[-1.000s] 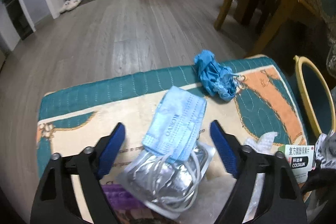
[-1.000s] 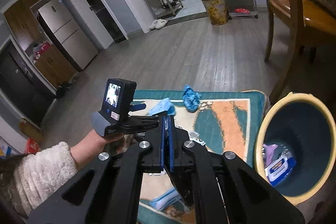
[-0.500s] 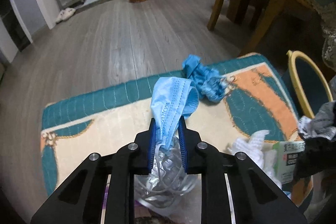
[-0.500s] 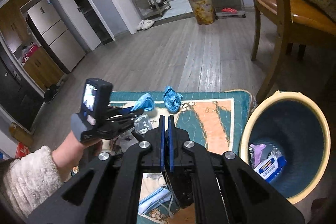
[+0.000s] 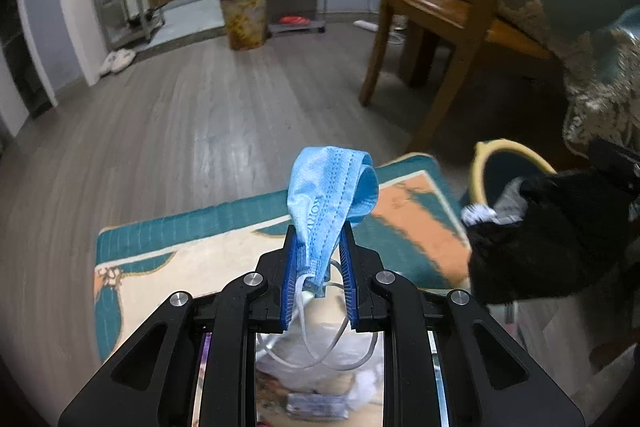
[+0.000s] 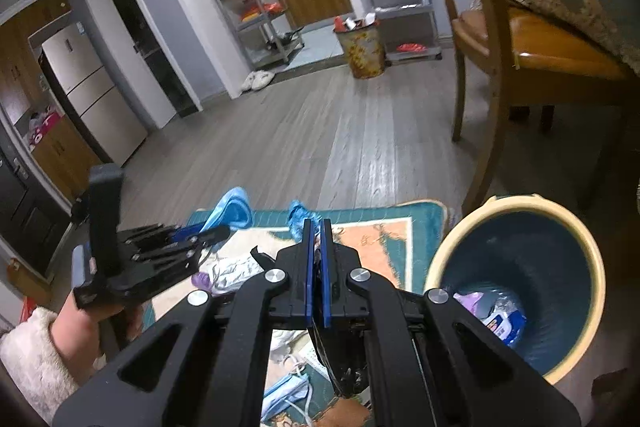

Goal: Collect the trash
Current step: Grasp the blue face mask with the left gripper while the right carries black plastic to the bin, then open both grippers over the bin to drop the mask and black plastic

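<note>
The left hand-held gripper [image 5: 318,259] is clamped on the mask [image 5: 326,195], blue pads pinching its lower end, ear loops dangling below the jaws. The mask stands up past the fingertips, clear of the rug [image 5: 168,259]. Under that gripper lies a silver wrapper [image 6: 234,273], blurred in the left view. Off to its right sits the bin [image 6: 516,283], yellow rim, blue liner, some packaging already in the bottom. The right hand-held gripper [image 6: 316,231] is closed tight, pads together; something dark hangs beneath it, though I can't tell whether it is gripped. Just ahead of its tips a crumpled blue glove [image 6: 300,215] lies on the rug. Another mask [image 6: 286,393] lies below it, near the rug's close edge.
</note>
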The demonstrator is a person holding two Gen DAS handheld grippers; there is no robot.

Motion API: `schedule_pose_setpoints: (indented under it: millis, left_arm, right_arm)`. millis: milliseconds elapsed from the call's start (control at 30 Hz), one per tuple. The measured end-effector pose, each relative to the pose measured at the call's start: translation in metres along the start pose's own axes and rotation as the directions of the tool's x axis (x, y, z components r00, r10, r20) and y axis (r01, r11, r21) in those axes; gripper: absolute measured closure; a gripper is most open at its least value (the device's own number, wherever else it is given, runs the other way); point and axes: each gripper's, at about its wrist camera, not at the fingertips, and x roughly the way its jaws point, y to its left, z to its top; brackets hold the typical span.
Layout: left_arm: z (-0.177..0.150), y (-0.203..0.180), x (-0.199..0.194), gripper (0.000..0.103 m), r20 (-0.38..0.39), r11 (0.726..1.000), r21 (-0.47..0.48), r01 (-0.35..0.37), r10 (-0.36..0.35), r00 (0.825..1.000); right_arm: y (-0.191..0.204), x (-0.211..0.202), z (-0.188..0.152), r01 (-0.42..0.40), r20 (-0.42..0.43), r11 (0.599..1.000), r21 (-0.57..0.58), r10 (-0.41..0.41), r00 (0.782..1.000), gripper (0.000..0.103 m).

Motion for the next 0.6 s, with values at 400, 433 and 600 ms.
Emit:
schedule_pose_setpoints:
  millis: [400,433,600]
  left_arm:
    - [0.017,-0.062,-0.005,0.081,0.022,0.991,0.085,0.105,-0.108,0.994]
    - [0.018,-0.070,-0.002,0.081,0.017,0.988,0.093,0.123,-0.125,0.992]
    - [0.015,-0.103,0.014,0.081,-0.025,0.973,0.121,0.196,-0.194,0.981]
  right_arm:
    - [-0.056,-0.025,0.001,0.123,0.078,0.989,0.086,-0.130,0.988,0.100]
    - [-0.065,-0.027,0.001,0.131,0.078,0.985,0.112,-0.141,0.987,0.100]
    - [-0.100,-0.038,0.000,0.225,0.087,0.959,0.171,-0.242,0.966,0.100]
